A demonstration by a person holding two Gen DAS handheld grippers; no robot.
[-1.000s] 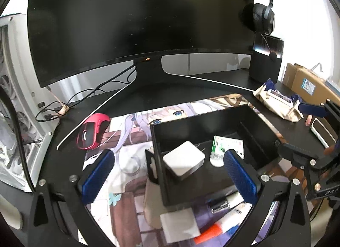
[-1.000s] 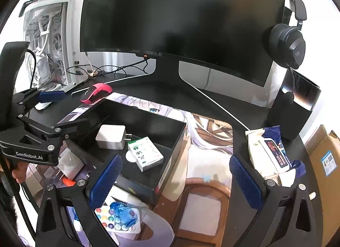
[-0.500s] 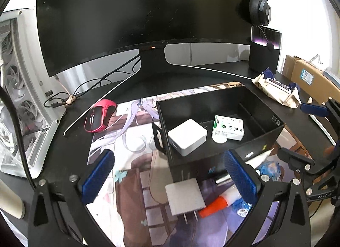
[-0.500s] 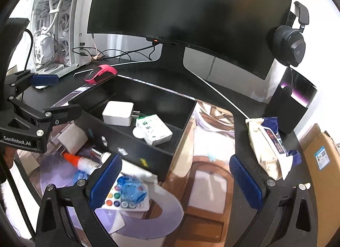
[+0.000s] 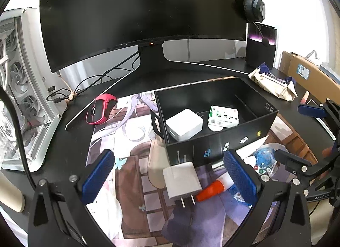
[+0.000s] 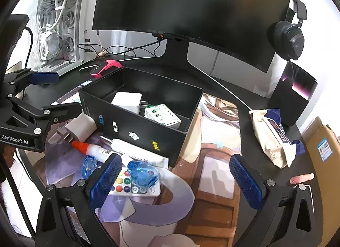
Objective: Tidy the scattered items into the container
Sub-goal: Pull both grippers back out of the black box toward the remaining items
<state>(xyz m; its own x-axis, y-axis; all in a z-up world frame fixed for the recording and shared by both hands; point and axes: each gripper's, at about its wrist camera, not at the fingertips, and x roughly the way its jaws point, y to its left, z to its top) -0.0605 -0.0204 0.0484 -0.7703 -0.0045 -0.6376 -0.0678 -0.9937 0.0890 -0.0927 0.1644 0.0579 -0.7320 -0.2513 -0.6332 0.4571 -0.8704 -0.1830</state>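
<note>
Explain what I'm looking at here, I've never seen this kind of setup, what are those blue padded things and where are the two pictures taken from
These are two hand-held grippers, one in each of a person's hands, no robot arm. Each carries a wide-angle camera looking forward along its two blue-padded fingers, so each picture is one gripper's own view.

In the left view, the left gripper is open and holds nothing; a white plug adapter lies on the desk mat between its fingers. In the right view, the right gripper is also open and empty.

In the middle stands a black box, the container, already holding a white charger block and a green-and-white carton. On the mat in front of it lie an orange-capped glue bottle, a white tube, a button remote and blue plastic packets.
</note>
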